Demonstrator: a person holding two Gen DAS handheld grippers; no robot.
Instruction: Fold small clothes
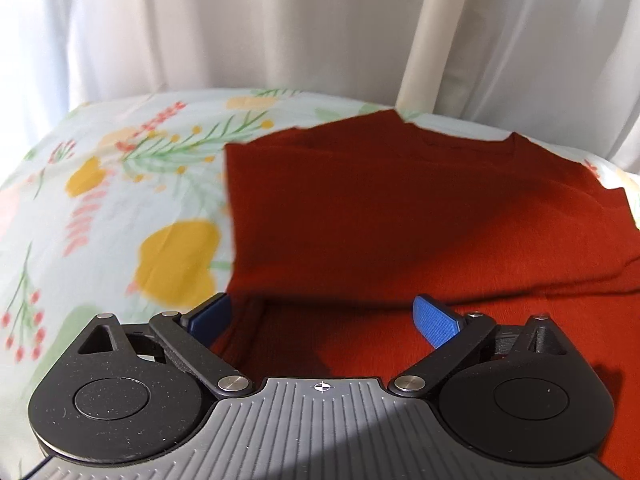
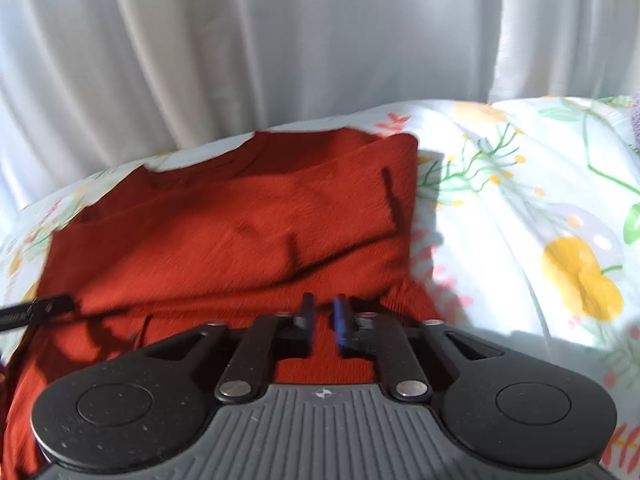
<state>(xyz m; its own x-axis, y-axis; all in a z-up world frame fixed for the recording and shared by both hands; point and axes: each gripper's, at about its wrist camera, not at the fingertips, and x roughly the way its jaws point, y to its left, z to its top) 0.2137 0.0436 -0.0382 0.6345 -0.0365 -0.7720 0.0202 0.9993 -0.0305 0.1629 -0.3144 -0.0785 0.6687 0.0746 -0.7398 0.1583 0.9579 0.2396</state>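
A rust-red garment (image 1: pixel 380 216) lies partly folded on a floral bedsheet (image 1: pixel 120 200); its neckline faces the curtain. My left gripper (image 1: pixel 324 316) is open, its blue pads wide apart just above the garment's near left part, holding nothing. In the right wrist view the same garment (image 2: pixel 224 232) fills the left and middle. My right gripper (image 2: pixel 323 320) hangs over its near right part with the blue pads a narrow gap apart and no cloth between them. The tip of the other gripper (image 2: pixel 36 310) shows at the left edge.
White curtains (image 1: pixel 240 24) hang behind the bed, with a pale vertical post (image 1: pixel 424 40) at the right. The floral sheet (image 2: pixel 520 220) stretches to the right of the garment. Sunlight and shadows fall across it.
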